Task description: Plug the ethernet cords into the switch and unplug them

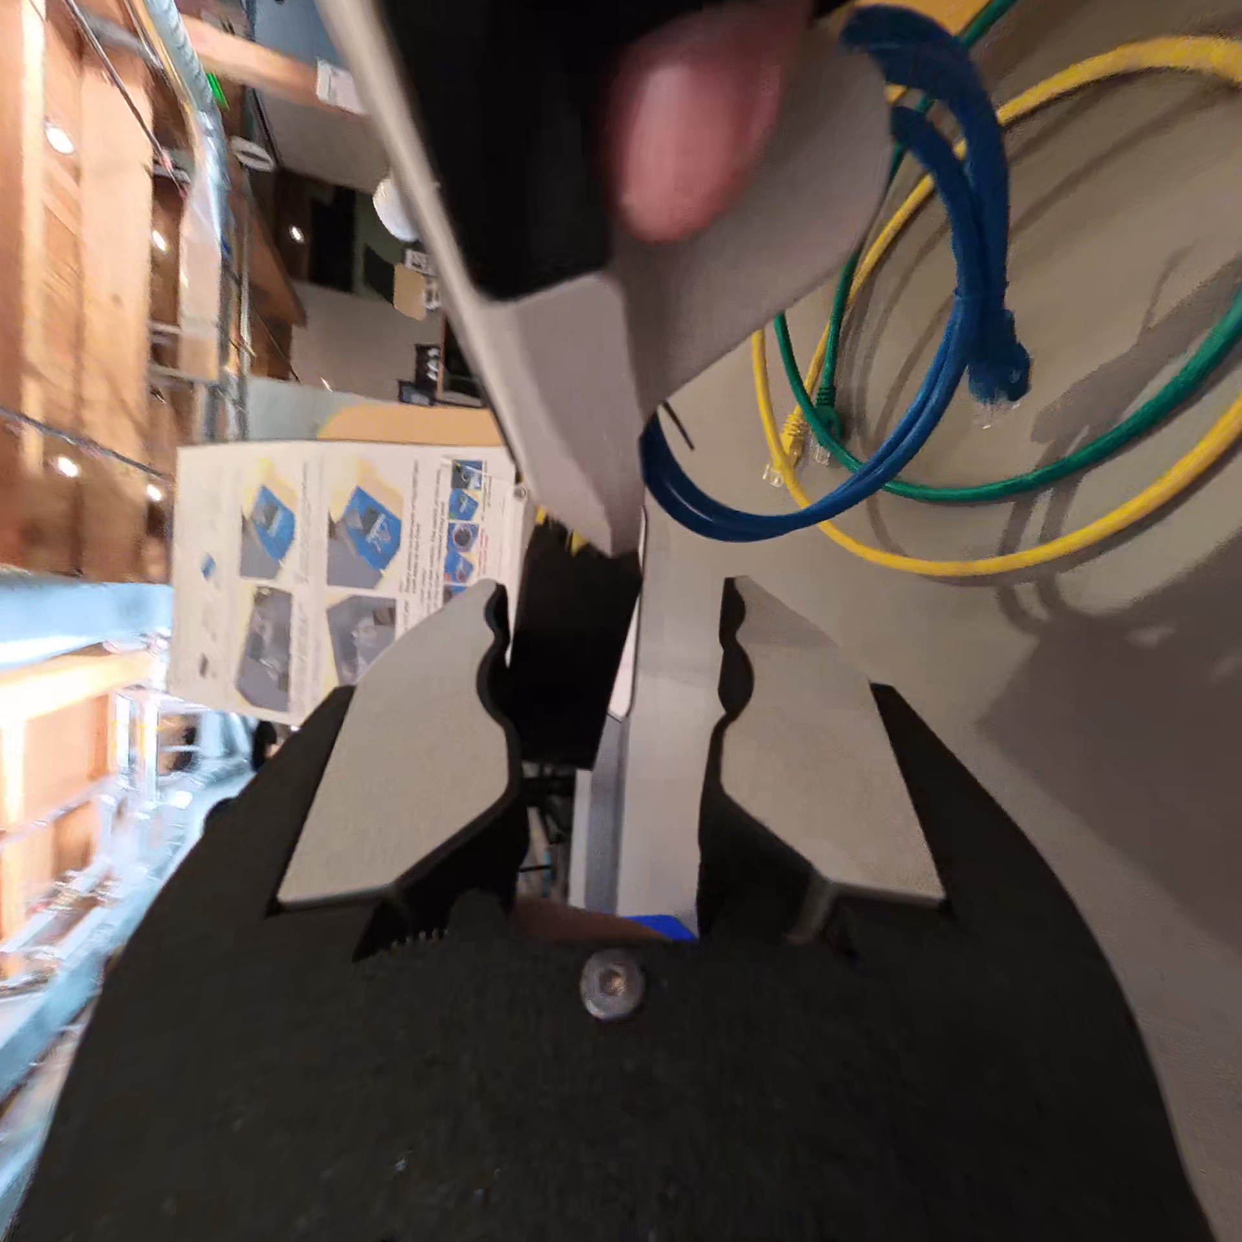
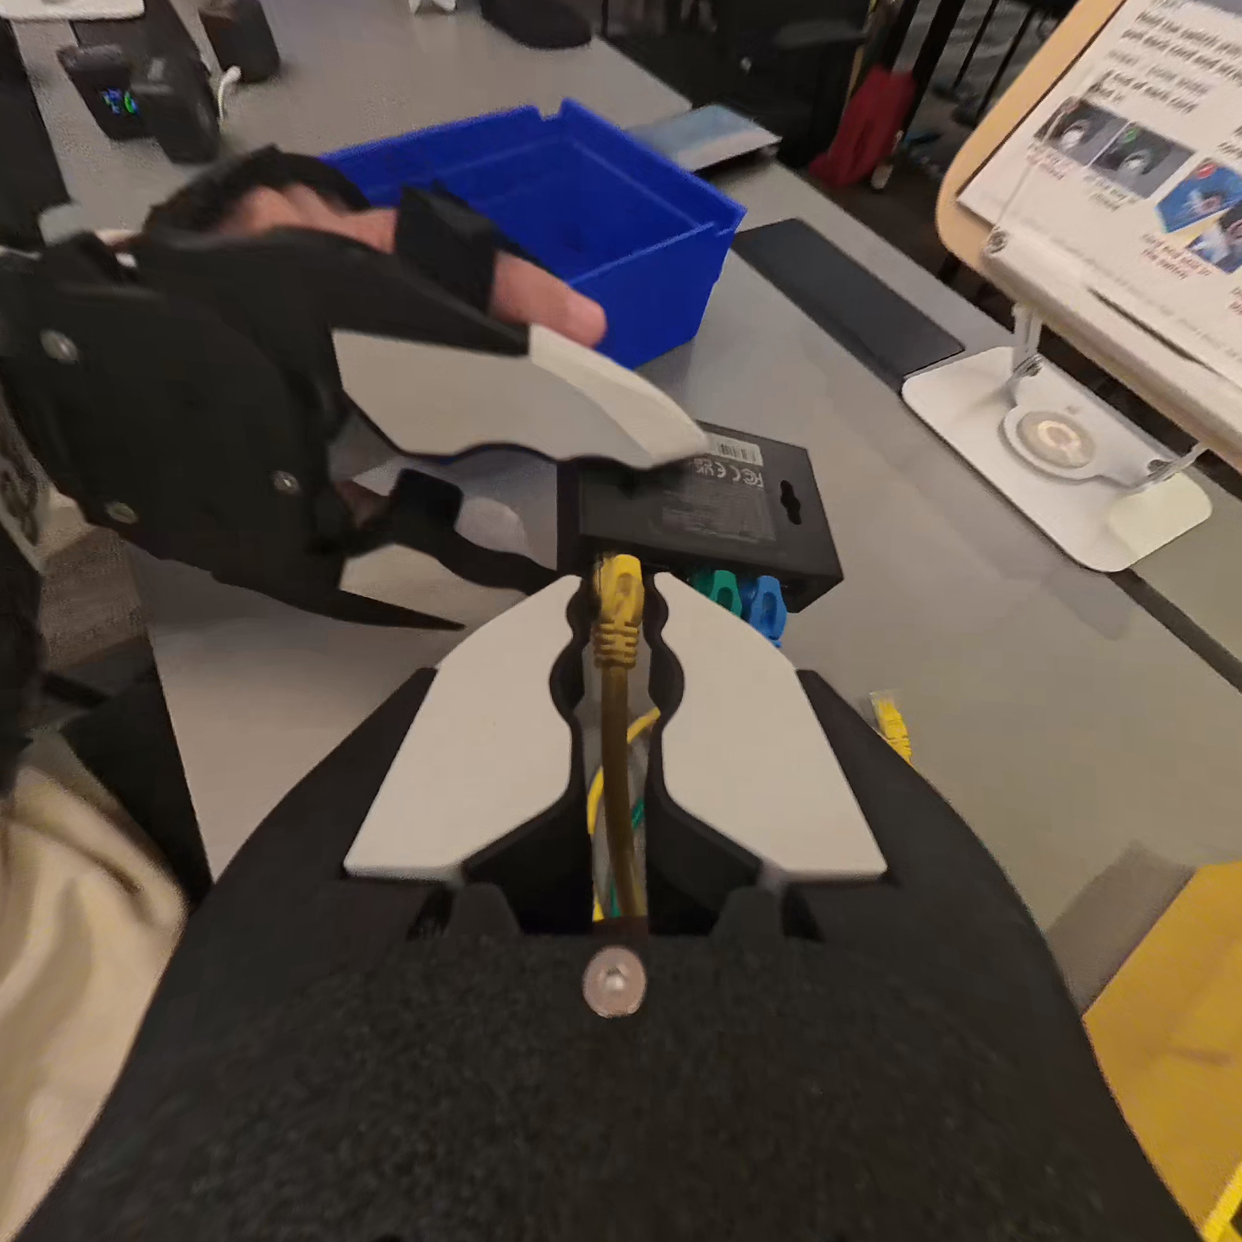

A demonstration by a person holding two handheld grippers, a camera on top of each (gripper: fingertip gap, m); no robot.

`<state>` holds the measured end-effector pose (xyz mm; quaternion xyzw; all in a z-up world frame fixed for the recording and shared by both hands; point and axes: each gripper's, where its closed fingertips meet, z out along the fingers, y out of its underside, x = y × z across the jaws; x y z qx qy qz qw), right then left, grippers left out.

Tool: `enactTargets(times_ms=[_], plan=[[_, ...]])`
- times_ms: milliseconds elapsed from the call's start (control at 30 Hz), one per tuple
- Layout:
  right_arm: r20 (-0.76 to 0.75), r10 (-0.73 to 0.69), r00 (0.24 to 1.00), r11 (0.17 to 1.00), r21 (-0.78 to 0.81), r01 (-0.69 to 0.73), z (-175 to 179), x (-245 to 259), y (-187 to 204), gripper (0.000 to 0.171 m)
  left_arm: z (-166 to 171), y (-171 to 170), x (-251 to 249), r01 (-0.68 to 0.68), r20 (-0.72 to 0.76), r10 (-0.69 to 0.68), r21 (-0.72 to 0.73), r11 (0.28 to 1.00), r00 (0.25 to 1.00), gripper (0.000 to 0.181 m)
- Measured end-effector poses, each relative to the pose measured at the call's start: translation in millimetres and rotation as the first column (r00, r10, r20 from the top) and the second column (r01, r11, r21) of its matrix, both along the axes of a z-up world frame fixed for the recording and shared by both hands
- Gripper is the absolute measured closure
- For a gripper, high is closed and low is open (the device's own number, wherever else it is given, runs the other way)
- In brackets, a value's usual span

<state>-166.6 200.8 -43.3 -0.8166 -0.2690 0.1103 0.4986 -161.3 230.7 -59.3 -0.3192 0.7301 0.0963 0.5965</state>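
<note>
Printed matter in the scene
Switch [image 2: 699,501] underside bears a label and marks; instruction sheet [image 2: 1136,154] on its stand carries blurred text

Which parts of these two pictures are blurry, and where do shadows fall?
Left wrist view: the poster and shelves smear with motion, and cable shadows streak the table. Right wrist view: the left gripper and bin are soft, while the yellow plug is fairly sharp.
</note>
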Motion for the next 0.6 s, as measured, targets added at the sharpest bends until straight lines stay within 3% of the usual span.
enactTargets(times_ms=[200, 233, 433, 600], plan=[[0.035, 0.083, 0.996, 0.994, -0.080, -0.080, -19.4, -16.8, -9.7, 0.157, -17.7, 8.9, 5.0, -0.001, -0.066, 0.014, 0.195, 0.981, 0.998, 0.141], [0.061, 0.085, 0.995, 0.994, -0.080, -0.080, -23.3, -16.3, -9.2, 0.157, -19.9, 9.0, 5.1, 0.004, -0.071, 0.011, 0.196, 0.981, 0.997, 0.150], [0.118, 0.125, 0.985, 0.992, 0.014, -0.128, -21.0, -15.6, -7.2, 0.156, -16.7, 11.3, 6.6, -0.008, -0.008, 0.009, 0.141, 0.990, 1.000, 0.151], [0.383, 0.170, 0.908, 0.943, 0.205, -0.263, -7.4, -2.4, -20.3, 0.147, -32.7, 16.3, 0.8, -0.001, -0.045, 0.002, 0.033, 0.999, 0.999, 0.151]])
